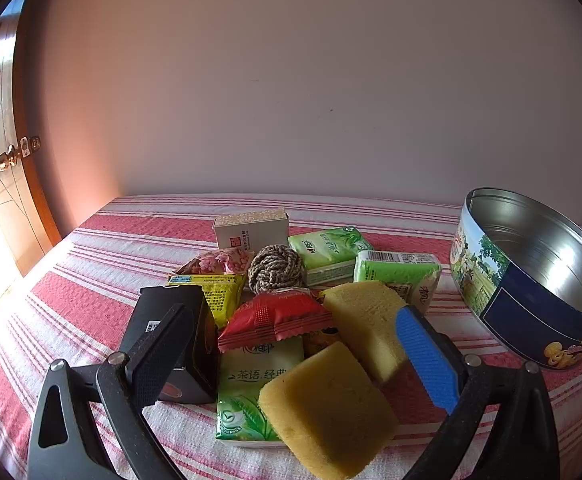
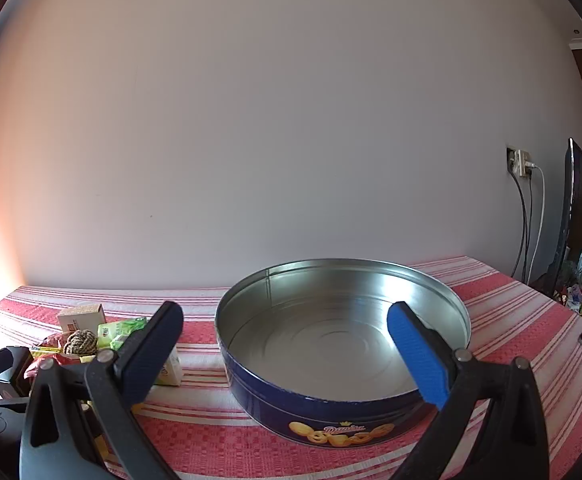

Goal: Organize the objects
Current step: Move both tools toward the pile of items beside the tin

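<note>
A pile of small items lies on the red-and-white striped cloth (image 1: 91, 280): two yellow sponges (image 1: 331, 404) (image 1: 367, 320), green tissue packs (image 1: 247, 392) (image 1: 327, 248), a red snack packet (image 1: 279, 316), a yellow packet (image 1: 221, 294), a rope ball (image 1: 275, 268), a black box (image 1: 171, 320) and a white box (image 1: 251, 228). My left gripper (image 1: 291, 352) is open above the pile, fingers either side of the near sponge. A round blue cookie tin (image 2: 343, 412) stands empty to the right. My right gripper (image 2: 287, 348) is open just before the tin.
The plain wall runs behind the table. A wooden door (image 1: 11, 200) is at the left. A wall socket with cables (image 2: 521, 168) and a dark screen (image 2: 575, 216) are at the right. The pile shows at the left in the right wrist view (image 2: 83, 340).
</note>
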